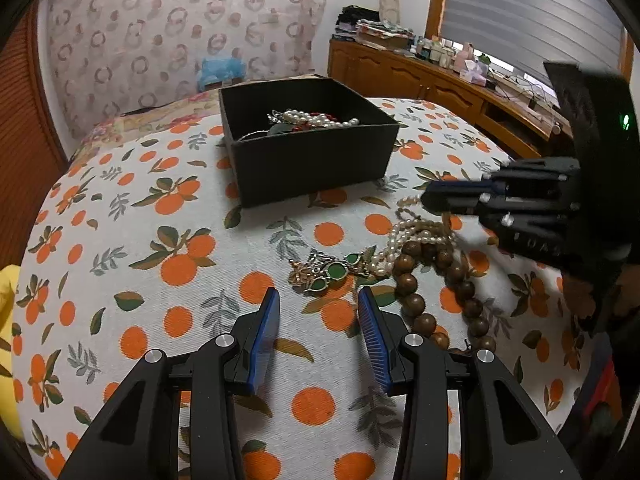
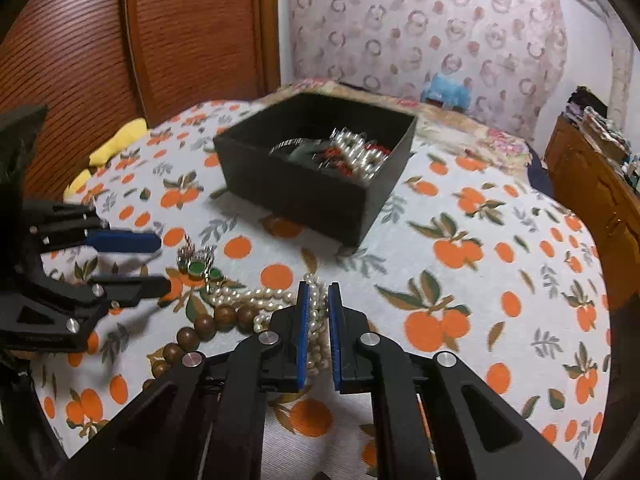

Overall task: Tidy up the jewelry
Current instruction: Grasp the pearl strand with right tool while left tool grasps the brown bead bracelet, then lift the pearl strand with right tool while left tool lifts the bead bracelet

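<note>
Partly done, by the look of it. Already inside the black box (image 1: 308,160): a pearl strand (image 1: 320,118) tangled with red beads and a dark green piece, lying toward the far side. Still out on the orange-print cloth (image 1: 160,240), in a loose heap near the box but apart from it: a pearl necklace (image 2: 272,300), a brown wooden bead strand (image 1: 440,292) and a metal piece with green stones (image 1: 332,272), all touching or overlapping. Three items left to move, judging from the heap.

Right gripper (image 2: 318,308): clenched nearly all the way, blue pads (image 2: 302,328) pinching a bunch of the pearl necklace, which shows in the narrow gap and beyond the tips. Not yet lifted; most of the strand lying on the cloth, partly across the wooden beads. Likely the next piece bound for the box.

Left gripper (image 1: 318,304): partly spread, nothing between the fingers (image 1: 264,336), poised just short of the green-stone piece without touching it. Tips near the wooden beads on one side.

Beyond, a patterned headboard, a wooden sideboard with clutter, and something yellow at the cloth's edge.
</note>
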The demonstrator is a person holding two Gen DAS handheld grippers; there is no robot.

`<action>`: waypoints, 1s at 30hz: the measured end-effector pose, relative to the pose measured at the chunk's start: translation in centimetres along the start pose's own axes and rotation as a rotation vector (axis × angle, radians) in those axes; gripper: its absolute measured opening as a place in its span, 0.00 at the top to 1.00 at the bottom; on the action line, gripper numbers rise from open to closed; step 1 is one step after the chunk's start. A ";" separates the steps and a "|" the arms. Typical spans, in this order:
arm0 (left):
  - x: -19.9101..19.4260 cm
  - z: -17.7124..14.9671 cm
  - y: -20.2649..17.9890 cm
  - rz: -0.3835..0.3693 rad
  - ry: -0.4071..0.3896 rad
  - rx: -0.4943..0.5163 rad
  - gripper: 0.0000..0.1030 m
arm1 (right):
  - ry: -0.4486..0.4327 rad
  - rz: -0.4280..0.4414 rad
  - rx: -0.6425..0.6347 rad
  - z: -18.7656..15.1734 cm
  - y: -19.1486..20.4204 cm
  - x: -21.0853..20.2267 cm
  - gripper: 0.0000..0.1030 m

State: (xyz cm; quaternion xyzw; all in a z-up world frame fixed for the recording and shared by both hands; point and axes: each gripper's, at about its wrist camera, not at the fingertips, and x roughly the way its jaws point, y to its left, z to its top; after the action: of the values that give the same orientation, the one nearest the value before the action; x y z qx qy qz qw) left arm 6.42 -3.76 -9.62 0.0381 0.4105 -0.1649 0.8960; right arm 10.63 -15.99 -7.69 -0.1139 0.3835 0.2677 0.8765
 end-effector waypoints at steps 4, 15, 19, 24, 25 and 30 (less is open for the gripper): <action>0.0 0.1 -0.5 -0.010 -0.005 0.007 0.62 | -0.035 -0.008 0.010 0.5 -0.7 -1.4 0.90; 0.6 1.2 -1.4 -0.033 -0.003 0.039 0.72 | -0.095 -0.029 0.040 0.9 -2.1 -3.8 0.90; 0.5 1.2 -2.2 -0.064 -0.003 0.039 0.72 | -0.117 -0.046 0.044 1.0 -2.5 -4.8 0.90; 0.9 1.2 -3.4 -0.085 0.012 0.055 0.72 | -0.149 -0.056 0.055 1.3 -3.1 -6.0 0.90; 0.9 1.2 -3.7 -0.088 0.015 0.060 0.72 | -0.154 -0.058 0.057 1.4 -3.2 -6.2 0.90; 1.8 1.0 -4.6 -0.083 0.042 0.082 0.72 | -0.183 -0.066 0.063 2.0 -3.5 -7.4 0.90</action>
State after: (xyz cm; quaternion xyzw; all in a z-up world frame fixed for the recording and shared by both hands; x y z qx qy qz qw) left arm 6.73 -8.81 -10.00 0.0611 0.4235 -0.2177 0.8772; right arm 9.63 -20.95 -0.96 -0.0738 0.3060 0.2356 0.9194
